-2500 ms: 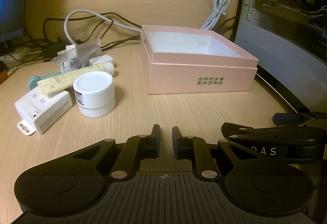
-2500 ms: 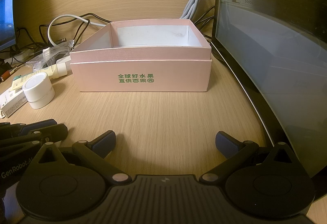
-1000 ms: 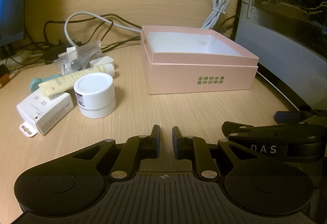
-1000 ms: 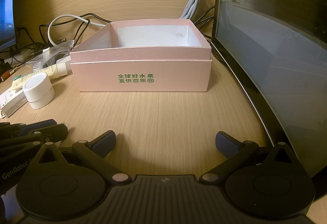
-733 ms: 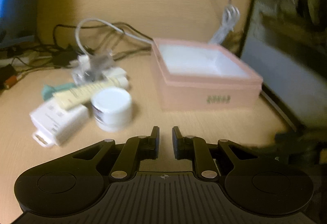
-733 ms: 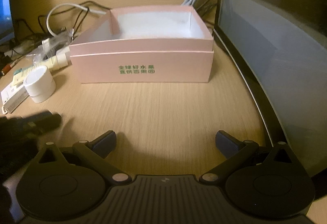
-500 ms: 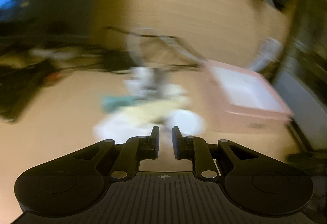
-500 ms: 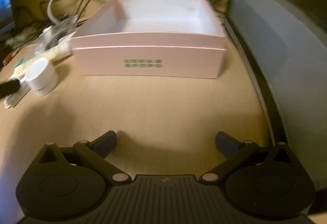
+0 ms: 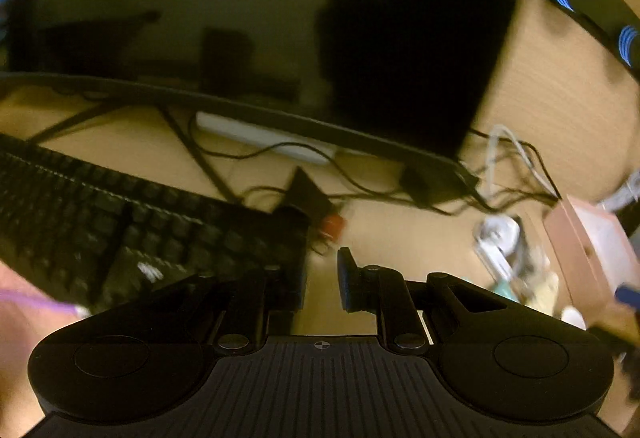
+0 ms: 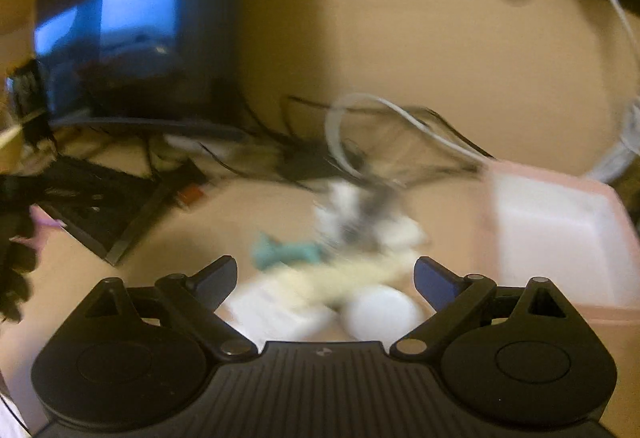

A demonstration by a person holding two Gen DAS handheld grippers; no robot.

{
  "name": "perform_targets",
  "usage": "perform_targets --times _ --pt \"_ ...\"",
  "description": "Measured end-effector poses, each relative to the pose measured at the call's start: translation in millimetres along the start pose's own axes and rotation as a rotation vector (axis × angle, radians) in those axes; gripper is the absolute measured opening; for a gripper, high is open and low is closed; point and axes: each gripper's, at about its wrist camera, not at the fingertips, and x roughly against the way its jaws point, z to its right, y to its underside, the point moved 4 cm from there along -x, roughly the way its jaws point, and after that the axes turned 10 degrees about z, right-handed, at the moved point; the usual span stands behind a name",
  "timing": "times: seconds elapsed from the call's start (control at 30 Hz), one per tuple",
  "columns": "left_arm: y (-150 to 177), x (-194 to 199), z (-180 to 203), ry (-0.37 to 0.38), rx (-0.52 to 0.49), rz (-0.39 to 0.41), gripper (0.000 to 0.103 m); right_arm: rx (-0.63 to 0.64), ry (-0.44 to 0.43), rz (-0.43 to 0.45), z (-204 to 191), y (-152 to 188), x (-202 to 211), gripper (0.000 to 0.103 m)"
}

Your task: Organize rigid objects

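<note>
Jar (image 10: 382, 312) is sitting white and round just below my right gripper (image 10: 324, 278), whose jaws are standing wide with nothing between the pads. The white carton (image 10: 276, 308) is lying to its left, the cream tube (image 10: 340, 274) across both, and the teal piece (image 10: 286, 252) behind them. The pink box (image 10: 560, 230) is waiting open and empty at the right, just beside the pile. My left gripper (image 9: 322, 280) is nearly shut and is gripping nothing, pointing over the keyboard (image 9: 120, 222) with the pile off at its right edge.

Both views are smearing, so I am judging that the good way is to be slowing first, then squaring the right pads on either side of the jar's round wall, clear of the tube resting against it, and closing low so it is not tipping.

Compared with a second ago, both claws are no longer resting low on the desk facing the box: the right one is now looking over the pile, the left over the keyboard.
</note>
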Motion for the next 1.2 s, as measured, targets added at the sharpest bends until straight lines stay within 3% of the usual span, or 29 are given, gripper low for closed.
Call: perform_targets --times 0.07,0.13,0.27,0.33,0.5,0.67,0.77,1.2 --pt "-20 -13 -13 0.021 -0.002 -0.014 0.018 -0.009 0.015 -0.001 -20 -5 -18 0.096" --pt "-34 -24 -23 0.01 -0.01 0.0 0.018 -0.042 0.003 -0.033 -41 -8 -42 0.088" --pt "-52 -61 -35 0.048 0.079 -0.032 0.018 -0.047 -0.02 -0.036 -71 -8 -50 0.085" --pt "-52 -84 -34 0.062 0.066 -0.079 0.018 -0.042 -0.024 -0.028 -78 -2 -45 0.085" --pt "-38 -115 -30 0.073 0.042 -0.196 0.018 -0.129 0.033 -0.062 -63 17 -42 0.085" --pt "-40 -124 -20 0.062 0.024 -0.205 0.023 -0.215 0.081 -0.081 -43 30 -30 0.085" --pt "-38 -132 -16 0.059 0.006 -0.243 0.028 -0.221 0.094 -0.085 -40 34 -24 0.085" --pt "-10 -133 44 0.159 -0.008 -0.308 0.028 -0.181 0.118 -0.079 -25 33 -2 0.085"
